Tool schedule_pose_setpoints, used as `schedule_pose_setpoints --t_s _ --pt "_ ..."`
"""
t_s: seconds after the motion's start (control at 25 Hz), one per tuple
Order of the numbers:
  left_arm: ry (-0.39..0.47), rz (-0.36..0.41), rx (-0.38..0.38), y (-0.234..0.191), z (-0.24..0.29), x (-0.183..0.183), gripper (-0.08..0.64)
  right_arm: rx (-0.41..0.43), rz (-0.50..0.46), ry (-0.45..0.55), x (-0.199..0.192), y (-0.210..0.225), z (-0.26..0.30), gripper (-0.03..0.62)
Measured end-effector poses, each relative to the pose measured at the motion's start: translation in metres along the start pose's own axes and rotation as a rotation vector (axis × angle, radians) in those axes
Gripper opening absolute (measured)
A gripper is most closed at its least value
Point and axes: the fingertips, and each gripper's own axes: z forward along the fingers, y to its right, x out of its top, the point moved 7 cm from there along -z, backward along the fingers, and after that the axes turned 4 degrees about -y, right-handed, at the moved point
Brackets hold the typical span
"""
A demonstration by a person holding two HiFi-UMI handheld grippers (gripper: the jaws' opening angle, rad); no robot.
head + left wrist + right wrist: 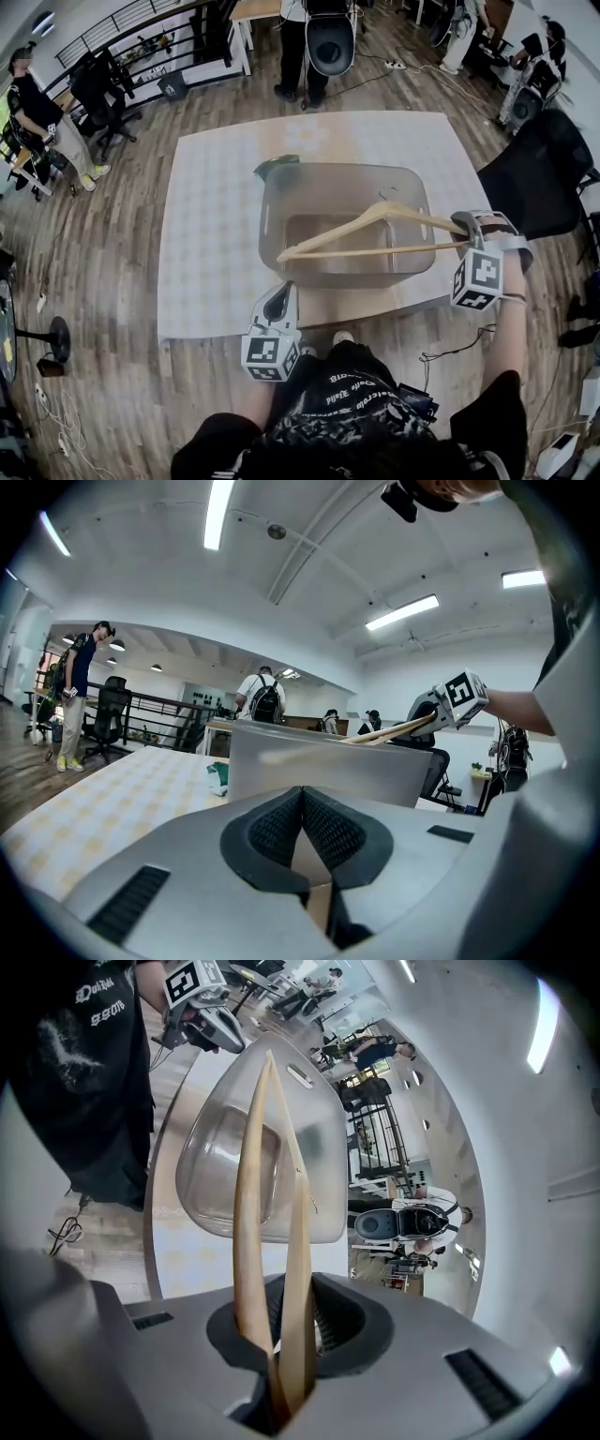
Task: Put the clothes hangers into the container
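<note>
A wooden clothes hanger (375, 250) hangs level over the translucent grey container (272, 216) in the middle of the table. My right gripper (466, 230) is shut on the hanger's right end, just past the container's right rim. In the right gripper view the hanger's two arms (272, 1241) run out from between the jaws, over the container (216, 1166). My left gripper (277, 305) stands shut and empty by the container's near left corner. Its pads (319, 827) meet with nothing between them, and the container wall (319, 766) rises just ahead.
The table (216, 234) carries a pale checked cloth. A small green thing (275, 166) lies behind the container's far left corner. A black office chair (539, 173) stands at the table's right. People stand beyond the far edge (305, 47) and at the left (33, 103).
</note>
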Motion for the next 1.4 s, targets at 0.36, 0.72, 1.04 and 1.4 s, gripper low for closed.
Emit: schedule_pose_setpoints --t_s 0.36,0.72,1.04,1.4 --pt "0.002 -0.032 -0.004 -0.003 0.001 -0.002 0.020 0.103 -0.097 -0.010 0.022 -0.008 0.019 0.067" --pt "-0.003 -0.073 0.015 -0.006 0.002 -0.002 0.020 0.197 -0.189 -0.033 0.041 0.006 0.037 0.067" --pt "-0.016 -0.083 0.039 -0.007 0.003 -0.006 0.020 0.245 -0.257 -0.047 0.056 0.017 0.056 0.067" --pt "-0.017 -0.095 0.069 -0.013 -0.003 -0.007 0.020 0.311 -0.339 -0.086 0.076 0.021 0.074 0.067"
